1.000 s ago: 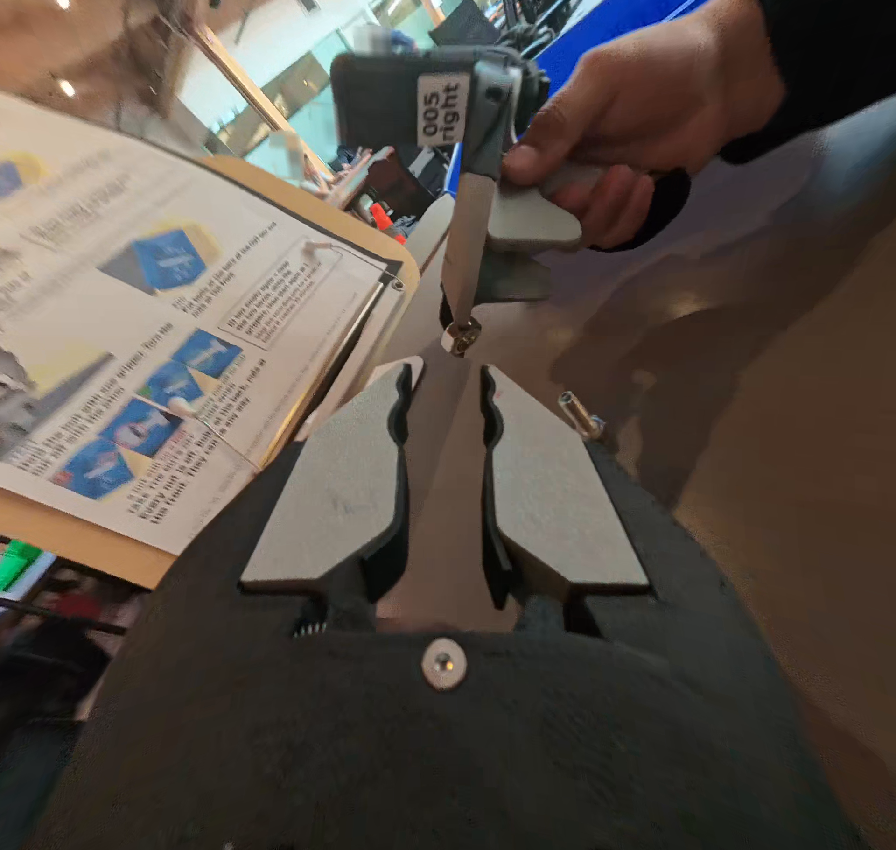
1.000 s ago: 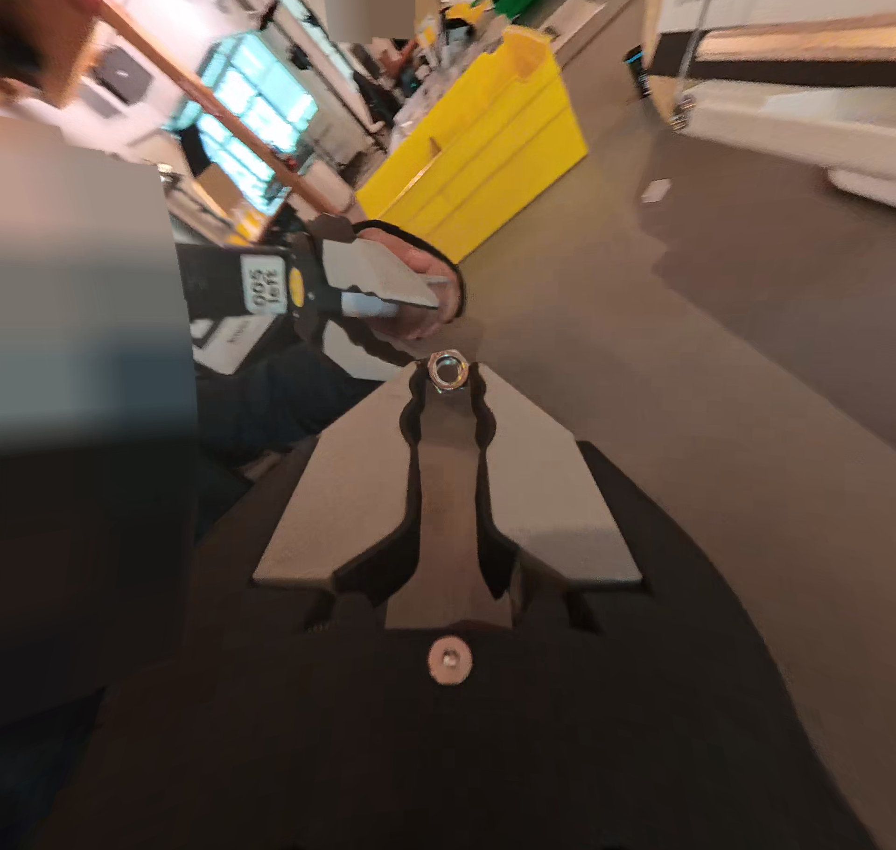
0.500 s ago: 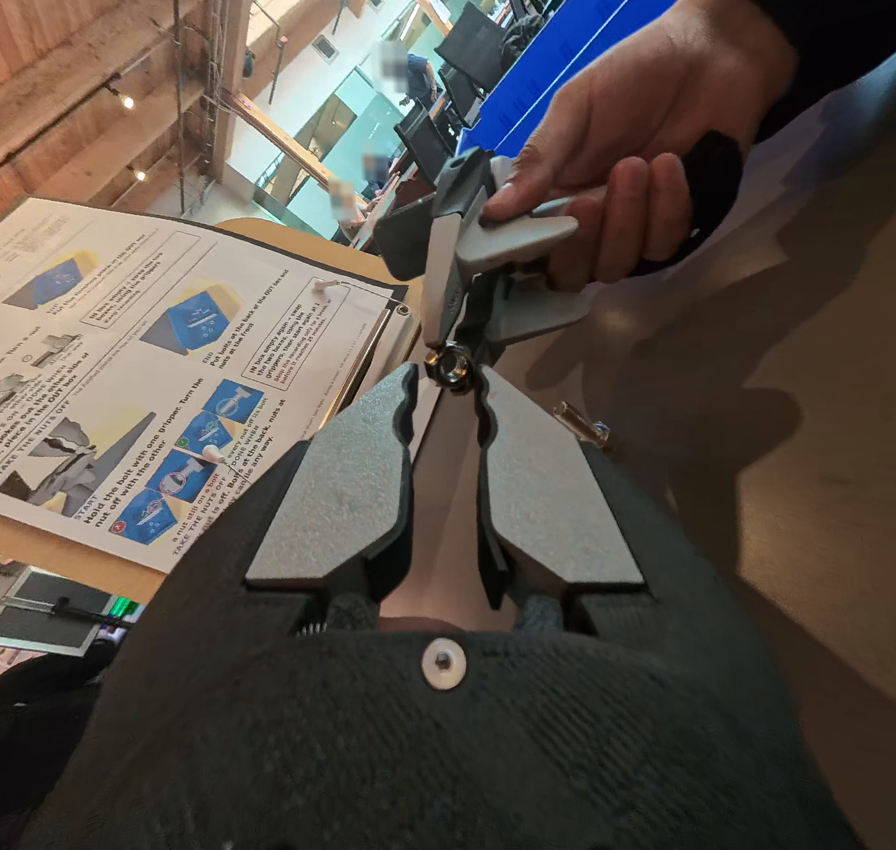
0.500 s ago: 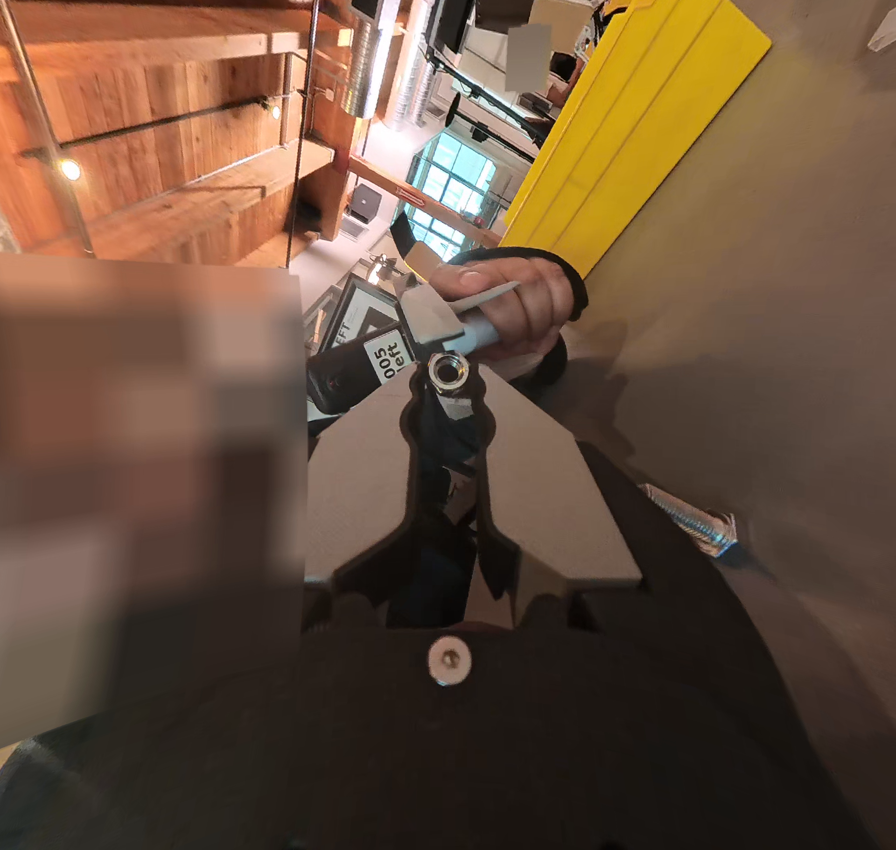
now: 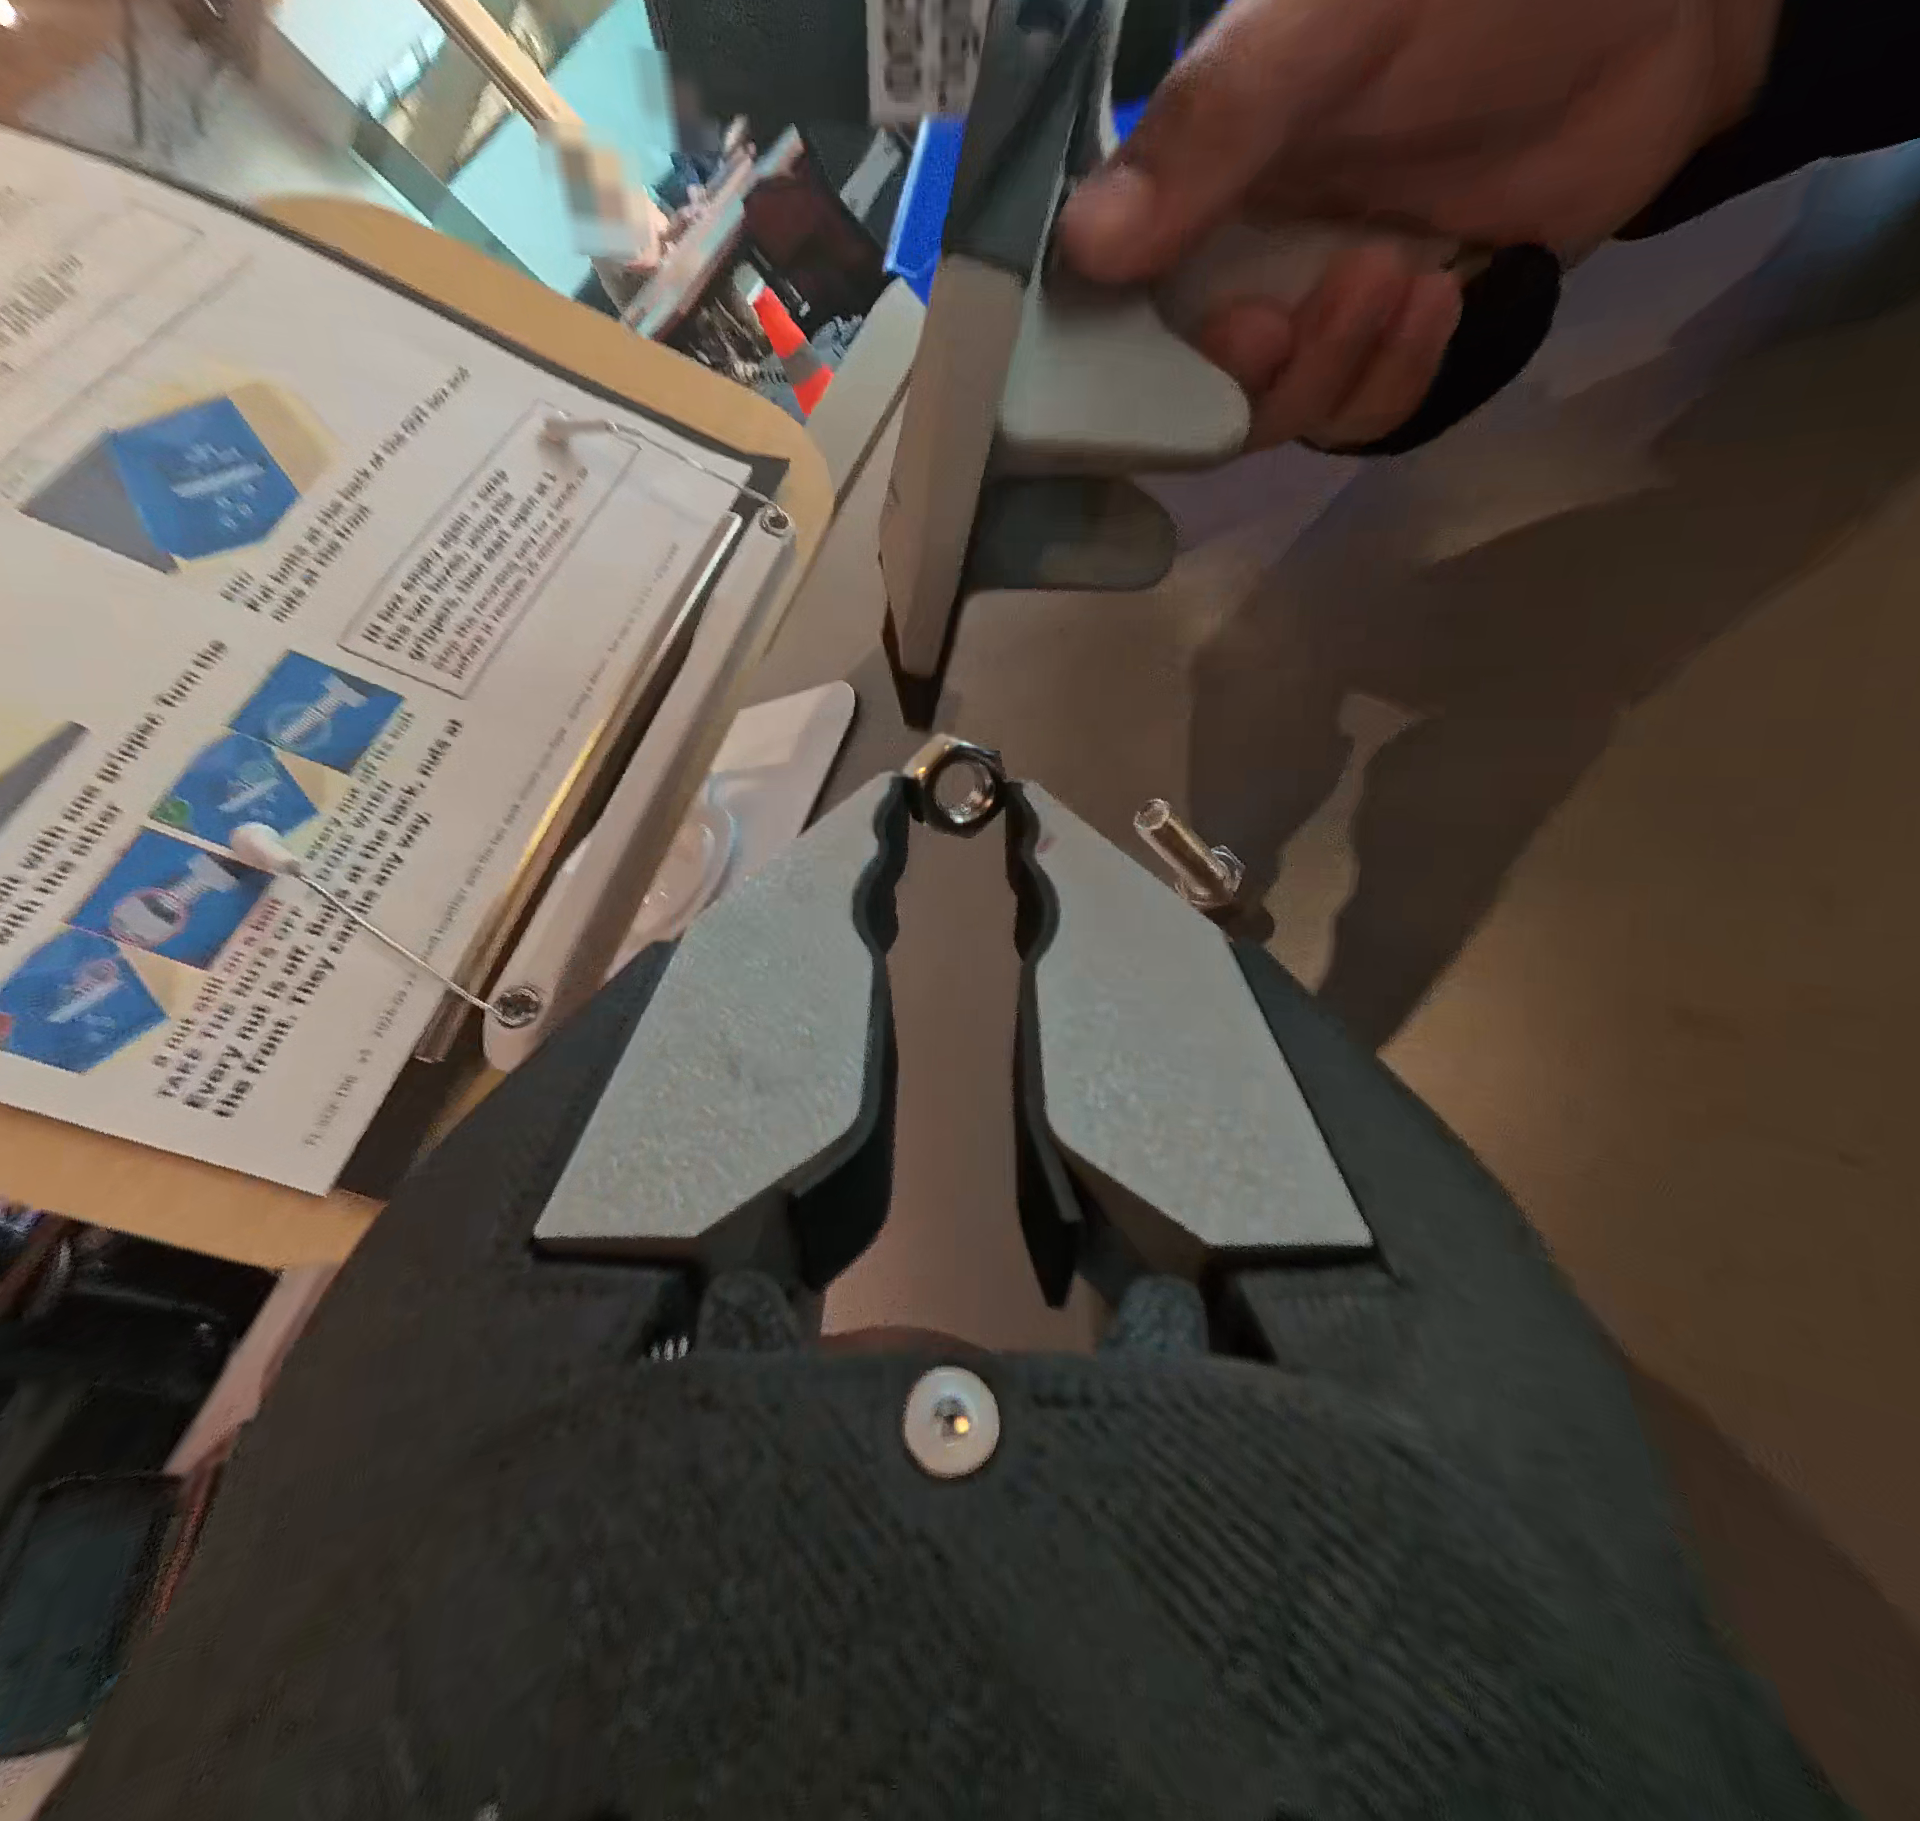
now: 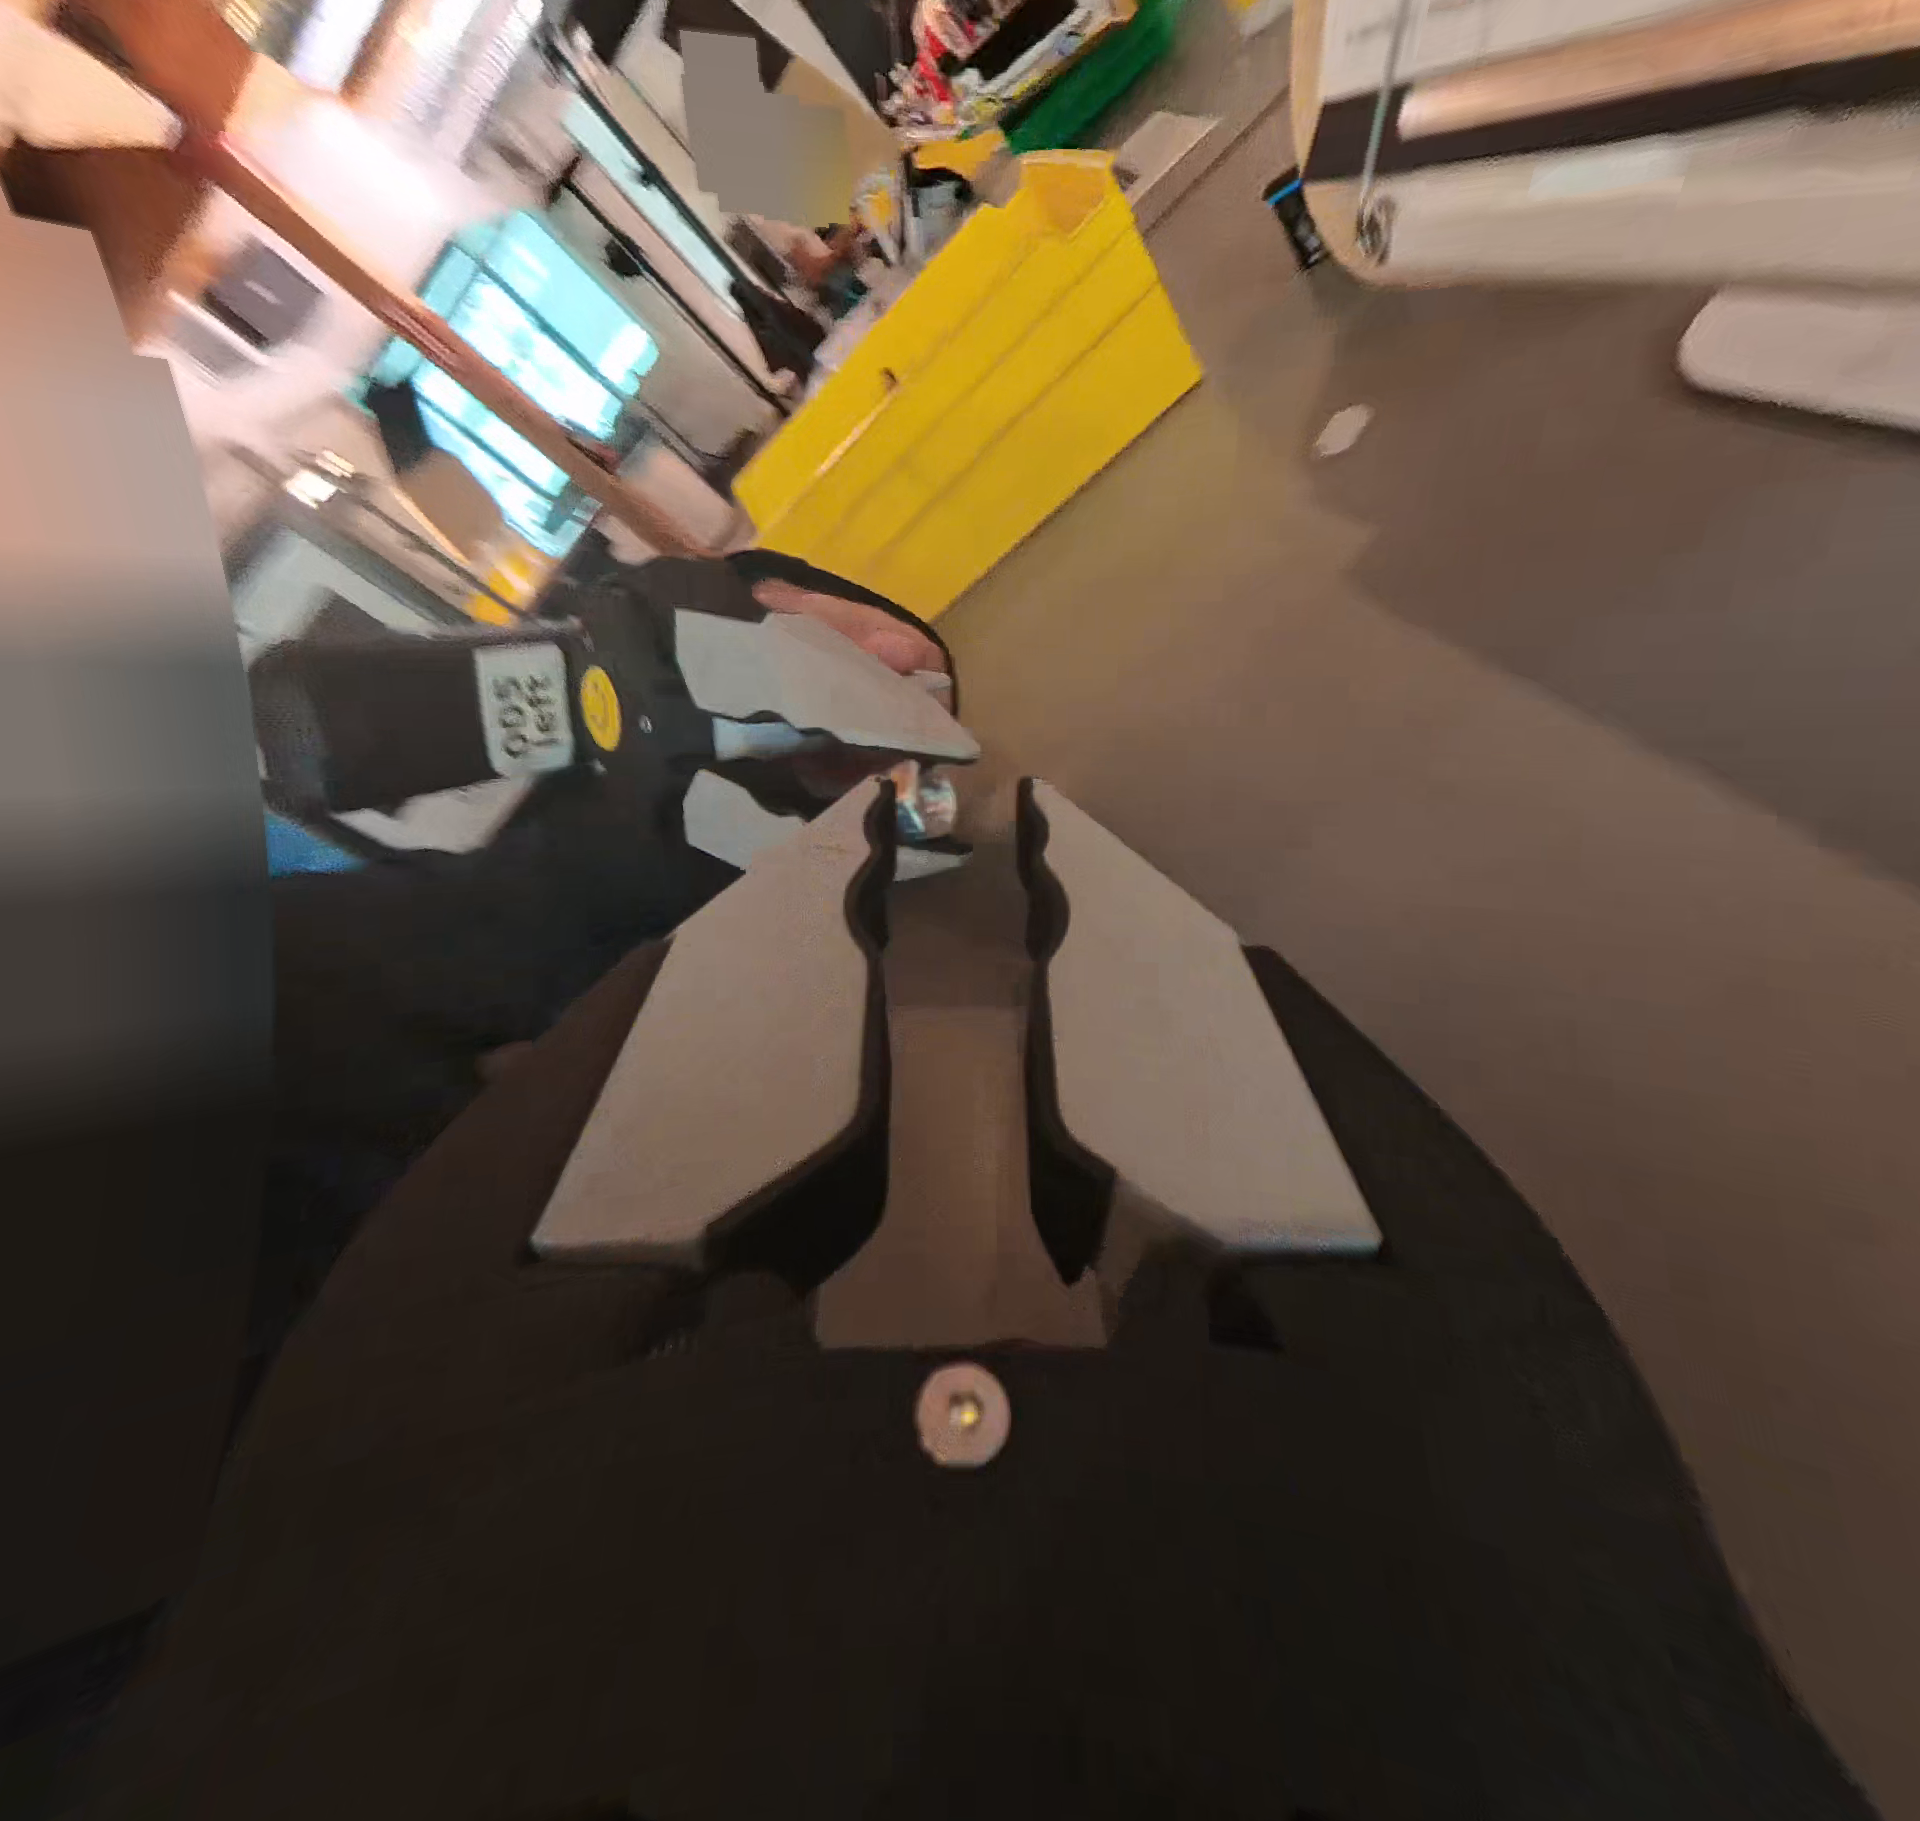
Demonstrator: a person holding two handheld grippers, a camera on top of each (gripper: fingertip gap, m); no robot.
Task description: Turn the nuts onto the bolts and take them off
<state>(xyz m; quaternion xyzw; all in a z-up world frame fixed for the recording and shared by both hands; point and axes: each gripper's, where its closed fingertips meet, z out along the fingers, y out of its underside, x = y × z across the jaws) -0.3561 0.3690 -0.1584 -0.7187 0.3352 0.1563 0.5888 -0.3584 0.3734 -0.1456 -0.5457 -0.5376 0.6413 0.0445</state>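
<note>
While the left gripper [image 5: 958, 803] is pinching a small silver nut [image 5: 962, 795] at the very tips of its two grey fingers [image 5: 769, 1033], the nut is sitting with its threaded hole facing the camera, held up off the brown table [image 5: 1621, 940]. The fingers are closed onto the nut's flats, with only the nut's width left between them further back.

Just beyond and above the nut, the right gripper [image 5: 914, 701] is pointing down toward it, gripped by a hand [image 5: 1423, 140] in a dark sleeve; seen edge-on from here, its tips are ending just short of the nut and not touching it. In the right wrist view, the right gripper [image 6: 954, 803] is showing its fingers [image 6: 1153, 1054] standing apart with a clear gap and nothing clamped between them. The nut [image 6: 928, 807] is appearing there at the mouth of that gap, near its left finger, blurred, and held under the flat finger of the left gripper [image 6: 935, 774] coming in from the left.

A bolt [image 5: 1184, 852] is lying on the table just to the right of the left gripper's right finger, well clear of the nut. To the left, a printed instruction sheet [image 5: 239, 649] is sitting clipped on a wooden board [image 5: 800, 462]. In the right wrist view a yellow bin [image 6: 977, 441] is standing farther back on the table, well apart from both grippers
</note>
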